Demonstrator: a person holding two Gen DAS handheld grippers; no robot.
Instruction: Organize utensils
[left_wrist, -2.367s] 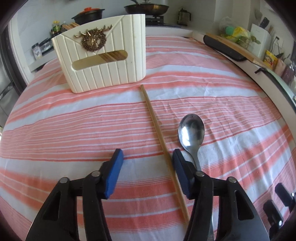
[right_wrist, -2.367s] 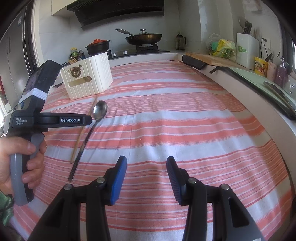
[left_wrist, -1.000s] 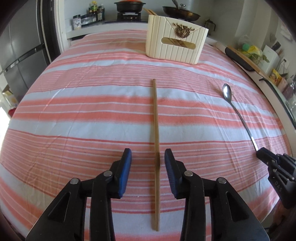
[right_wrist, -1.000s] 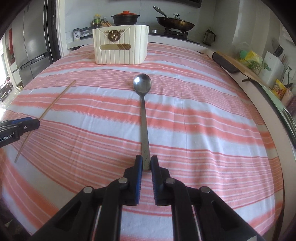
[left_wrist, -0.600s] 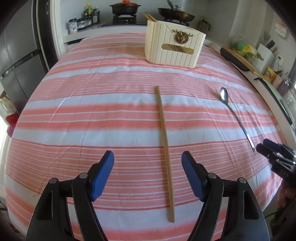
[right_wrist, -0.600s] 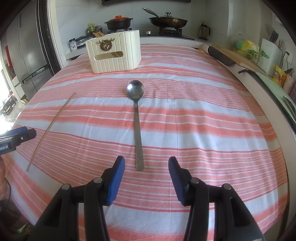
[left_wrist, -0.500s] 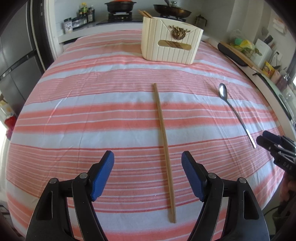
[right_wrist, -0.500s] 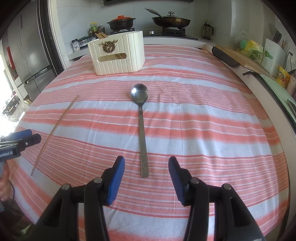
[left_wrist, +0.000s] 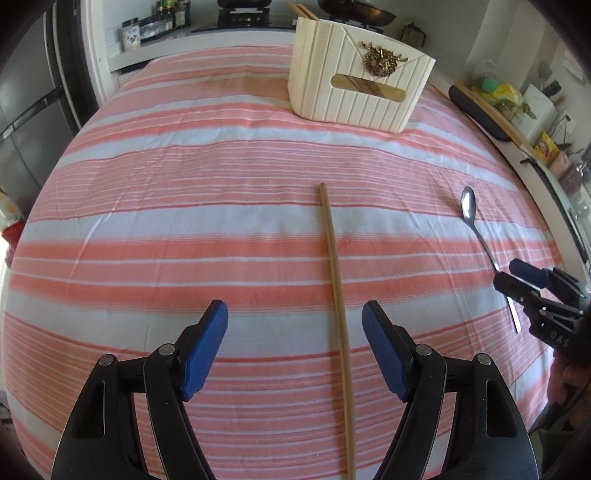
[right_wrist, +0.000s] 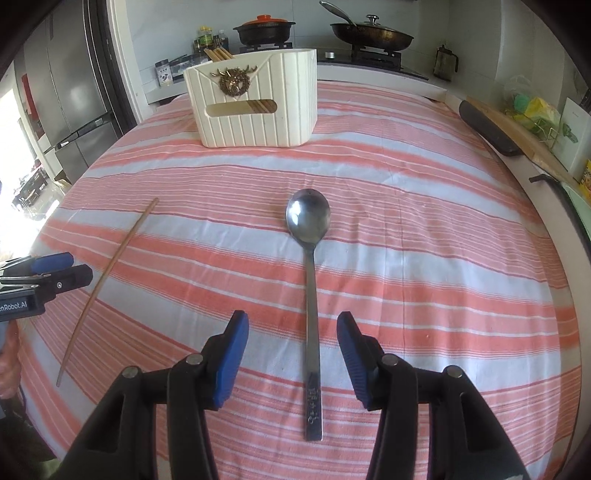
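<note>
Chopstick (left_wrist: 334, 280) lies loose on the striped bench cloth in the left wrist view, its near stretch between the spread left tongs (left_wrist: 294, 349); the cream holder (left_wrist: 356, 88) at the far edge already carries some sticks. Right wrist view: spoon (right_wrist: 311, 295) flat mid-bench, handle between the spread right tongs (right_wrist: 293, 354). Both pieces seem left to stow.

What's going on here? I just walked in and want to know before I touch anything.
A person is tidying utensils with two handheld grippers. The left gripper hangs open over a wooden chopstick, and the right gripper hangs open over a metal spoon's handle. Both utensils lie flat on the striped tablecloth, ungripped. The cream utensil holder behind already holds chopsticks.
</note>
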